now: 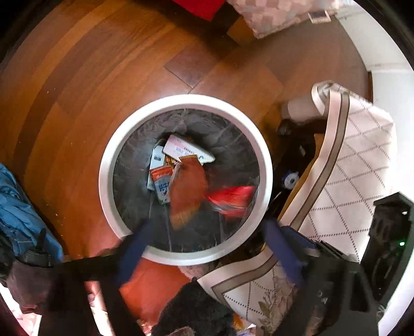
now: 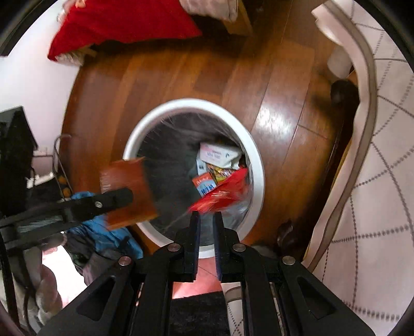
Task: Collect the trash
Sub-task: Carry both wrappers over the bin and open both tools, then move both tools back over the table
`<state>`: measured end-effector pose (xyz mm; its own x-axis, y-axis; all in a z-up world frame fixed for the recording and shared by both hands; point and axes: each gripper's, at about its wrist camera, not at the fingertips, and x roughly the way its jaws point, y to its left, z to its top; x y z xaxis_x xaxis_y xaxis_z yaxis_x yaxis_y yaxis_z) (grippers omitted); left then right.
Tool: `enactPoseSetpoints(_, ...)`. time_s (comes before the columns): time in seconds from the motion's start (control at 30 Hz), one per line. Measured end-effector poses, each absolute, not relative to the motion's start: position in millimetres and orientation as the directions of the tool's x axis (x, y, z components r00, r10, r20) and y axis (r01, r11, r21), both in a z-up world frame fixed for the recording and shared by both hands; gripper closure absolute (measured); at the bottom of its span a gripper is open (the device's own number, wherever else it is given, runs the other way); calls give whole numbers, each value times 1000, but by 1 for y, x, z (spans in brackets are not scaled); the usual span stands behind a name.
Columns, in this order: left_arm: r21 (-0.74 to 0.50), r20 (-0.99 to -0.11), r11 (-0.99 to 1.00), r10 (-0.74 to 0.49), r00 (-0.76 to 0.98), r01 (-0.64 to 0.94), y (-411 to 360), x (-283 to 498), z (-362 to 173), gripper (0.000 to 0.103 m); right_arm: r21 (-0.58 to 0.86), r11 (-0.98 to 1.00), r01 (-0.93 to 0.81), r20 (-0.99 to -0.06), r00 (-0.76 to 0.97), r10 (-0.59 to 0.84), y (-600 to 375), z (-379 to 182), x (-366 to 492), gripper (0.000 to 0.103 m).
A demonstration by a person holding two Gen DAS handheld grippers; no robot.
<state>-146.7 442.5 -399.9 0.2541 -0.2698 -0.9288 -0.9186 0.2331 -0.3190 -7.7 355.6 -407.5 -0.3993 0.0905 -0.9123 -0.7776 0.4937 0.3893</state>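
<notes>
A white-rimmed bin [image 1: 185, 99] with a dark liner stands on the wooden floor, with cartons and wrappers [image 1: 181, 150] at its bottom. My left gripper [image 1: 208, 248] hangs over the near rim with its blue pads wide apart. A blurred orange-brown packet [image 1: 187, 191] is loose between and beyond them, over the bin mouth. In the right wrist view my right gripper [image 2: 206, 222] points into the bin [image 2: 191, 103] with a narrow gap between its pads. A blurred red wrapper [image 2: 222, 193] sits just off its tips. One left finger [image 2: 113, 199] crosses the orange-brown packet [image 2: 126, 191].
A quilted white cloth with a brown border [image 1: 349, 168] hangs close to the bin's right side. A blue garment [image 1: 18, 206] lies at the left. A red cushion [image 2: 124, 20] and a pink patterned pillow [image 1: 271, 15] lie beyond the bin on the floor.
</notes>
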Motion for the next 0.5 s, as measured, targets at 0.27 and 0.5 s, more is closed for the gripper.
enactPoseSetpoints(0.27, -173, -979, 266, -151, 137, -948, 437, -179, -387, 5, 259, 448, -855, -959, -284, 14, 351, -413, -5, 3)
enactPoseSetpoints(0.5, -61, -998, 301, -37, 52, -952, 411, -195, -367, 5, 159, 399, -903, -982, -188, -33, 350, -407, -8, 0)
